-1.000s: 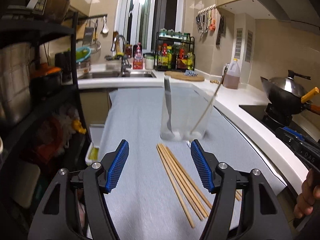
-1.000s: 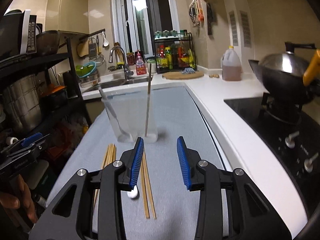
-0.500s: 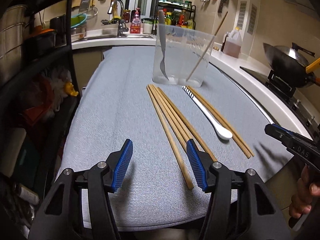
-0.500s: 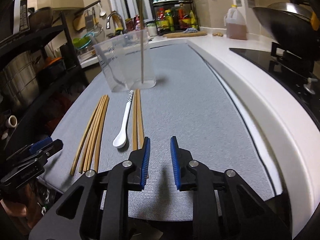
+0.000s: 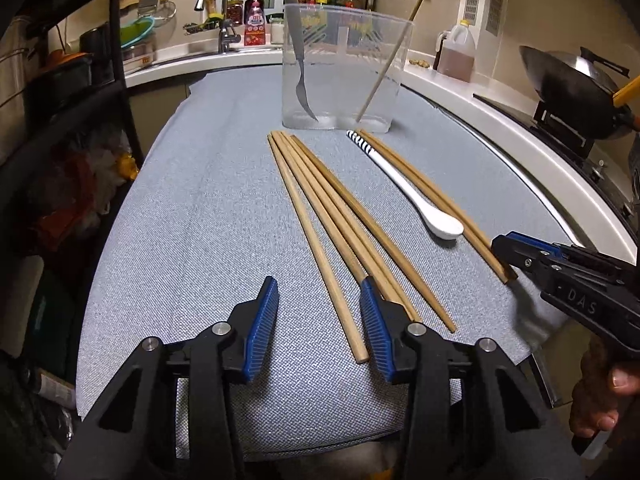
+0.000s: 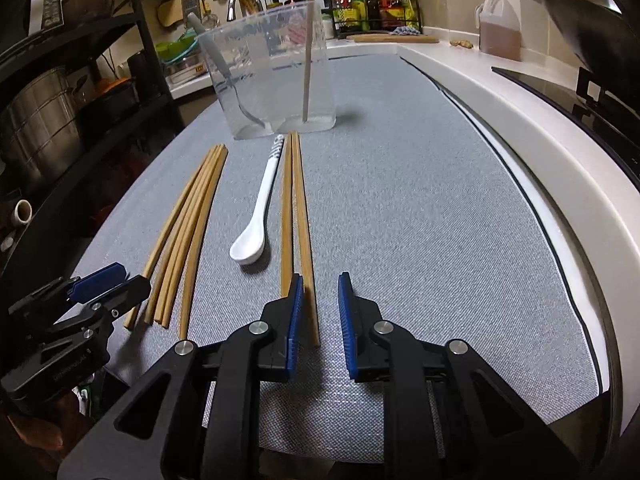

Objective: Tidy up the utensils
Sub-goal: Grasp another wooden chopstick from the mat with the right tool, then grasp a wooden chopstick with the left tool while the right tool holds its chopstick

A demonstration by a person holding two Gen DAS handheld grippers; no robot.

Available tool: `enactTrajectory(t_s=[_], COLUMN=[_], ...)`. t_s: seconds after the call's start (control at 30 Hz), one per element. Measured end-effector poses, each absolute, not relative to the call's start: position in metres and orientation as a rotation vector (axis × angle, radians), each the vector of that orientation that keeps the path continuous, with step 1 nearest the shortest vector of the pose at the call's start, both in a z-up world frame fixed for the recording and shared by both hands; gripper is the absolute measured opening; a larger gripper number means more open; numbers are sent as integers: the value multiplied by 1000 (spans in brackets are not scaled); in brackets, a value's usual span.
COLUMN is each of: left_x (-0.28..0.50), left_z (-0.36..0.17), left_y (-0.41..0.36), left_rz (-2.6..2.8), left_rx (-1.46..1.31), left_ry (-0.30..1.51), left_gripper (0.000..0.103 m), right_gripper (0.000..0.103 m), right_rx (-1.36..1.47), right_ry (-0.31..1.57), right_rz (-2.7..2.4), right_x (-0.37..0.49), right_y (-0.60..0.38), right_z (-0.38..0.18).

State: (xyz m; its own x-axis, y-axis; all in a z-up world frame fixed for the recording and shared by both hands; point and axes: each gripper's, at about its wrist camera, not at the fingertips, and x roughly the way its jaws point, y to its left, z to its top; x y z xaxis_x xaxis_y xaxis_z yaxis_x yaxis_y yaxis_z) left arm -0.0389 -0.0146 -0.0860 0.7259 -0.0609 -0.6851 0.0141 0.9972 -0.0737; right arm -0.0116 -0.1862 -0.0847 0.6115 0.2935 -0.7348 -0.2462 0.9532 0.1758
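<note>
A clear plastic container (image 5: 340,68) (image 6: 276,80) stands on the grey mat and holds a grey fork (image 5: 298,60) and one chopstick (image 5: 390,54). Several wooden chopsticks (image 5: 332,220) (image 6: 180,236) lie in a bundle in front of it. A white spoon (image 5: 412,192) (image 6: 260,208) lies beside a pair of chopsticks (image 5: 440,204) (image 6: 294,216). My left gripper (image 5: 320,324) is open, its fingers either side of the near end of the bundle's left chopstick. My right gripper (image 6: 320,320) is open, around the near end of the pair's right chopstick.
The grey mat (image 5: 200,208) covers the counter. A black shelf rack (image 5: 60,80) with pots stands left. A wok (image 5: 576,92) on the stove and an oil jug (image 5: 456,56) are on the right. Sink and bottle rack are at the back.
Both grippers have drawn back from the container and dropped low to the chopsticks' near ends. The right jaws narrowed, then widened a little; the left jaws narrowed slightly.
</note>
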Motion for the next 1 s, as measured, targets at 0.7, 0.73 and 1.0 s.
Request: enactTrajectory(t_s=[0.7, 0.73, 1.0], left_x=[-47, -48, -40], left_z=[-86, -87, -85], left_y=[22, 25, 31], left_rz=[-18, -17, -7], left_rx=[-22, -21, -35], left_ry=[715, 711, 715], left_gripper=[8, 8, 15], right_gripper=[5, 5, 7], right_rx=[-26, -19, 31], right_ry=[824, 825, 843], right_rz=[243, 232, 222], right_x=[-31, -31, -27], right_y=[-193, -197, -207], right_z=[-84, -84, -85])
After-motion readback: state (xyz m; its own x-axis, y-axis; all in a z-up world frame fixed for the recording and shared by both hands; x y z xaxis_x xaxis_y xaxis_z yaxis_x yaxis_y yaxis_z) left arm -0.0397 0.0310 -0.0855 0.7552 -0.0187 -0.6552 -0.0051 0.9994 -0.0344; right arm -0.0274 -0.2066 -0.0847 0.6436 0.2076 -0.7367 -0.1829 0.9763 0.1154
